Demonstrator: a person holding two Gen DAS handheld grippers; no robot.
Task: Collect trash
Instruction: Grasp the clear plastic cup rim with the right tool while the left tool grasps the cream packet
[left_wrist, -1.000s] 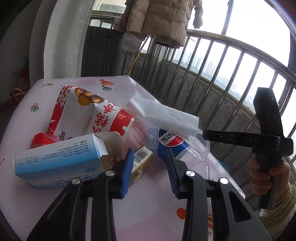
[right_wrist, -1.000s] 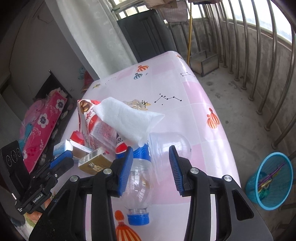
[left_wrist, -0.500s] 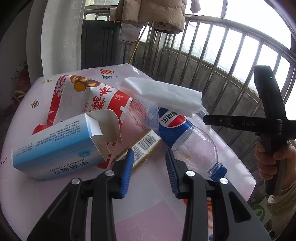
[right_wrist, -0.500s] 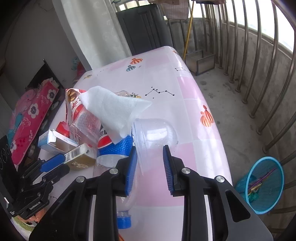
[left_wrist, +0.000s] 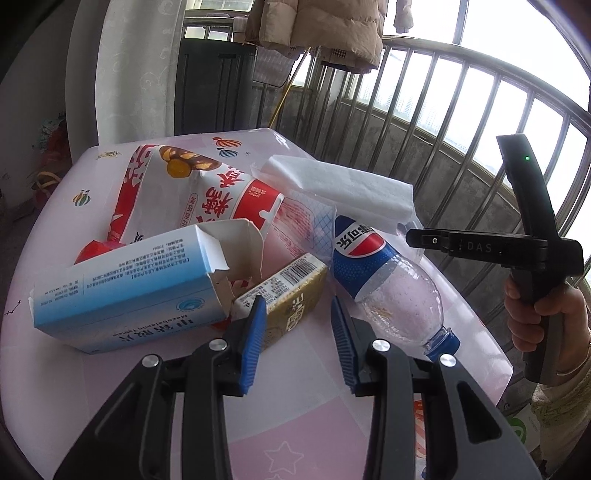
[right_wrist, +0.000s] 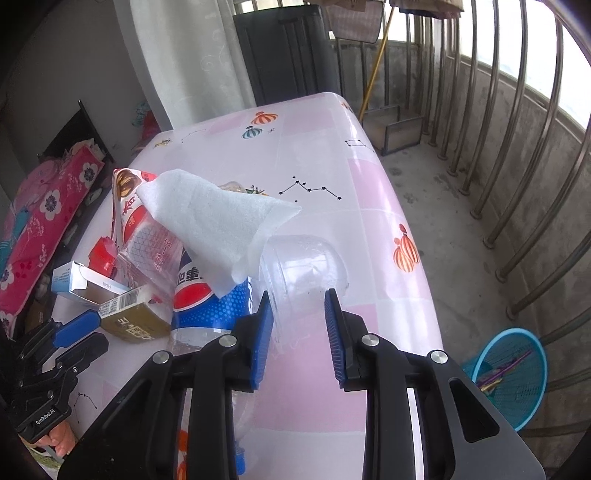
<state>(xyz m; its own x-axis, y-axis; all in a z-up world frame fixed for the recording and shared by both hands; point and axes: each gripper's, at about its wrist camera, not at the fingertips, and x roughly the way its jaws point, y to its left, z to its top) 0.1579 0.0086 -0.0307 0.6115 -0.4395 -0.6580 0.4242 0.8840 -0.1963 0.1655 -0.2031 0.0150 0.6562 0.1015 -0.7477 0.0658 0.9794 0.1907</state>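
Clear plastic cup (right_wrist: 304, 266), on its side on the bench (right_wrist: 373, 206), lies between the closing jaws of the right gripper (right_wrist: 299, 334), pads not yet pressing. Left gripper (left_wrist: 295, 343), spread, empty, hovers before the gold carton (left_wrist: 291, 299). Risk: thin cup buckling or squirting free.

Litter-strewn pink table (right_wrist: 373, 206)

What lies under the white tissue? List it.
The tissue drapes over the Pepsi bottle, the clear cup and a clear wrapper. Anything beneath its middle is hidden.
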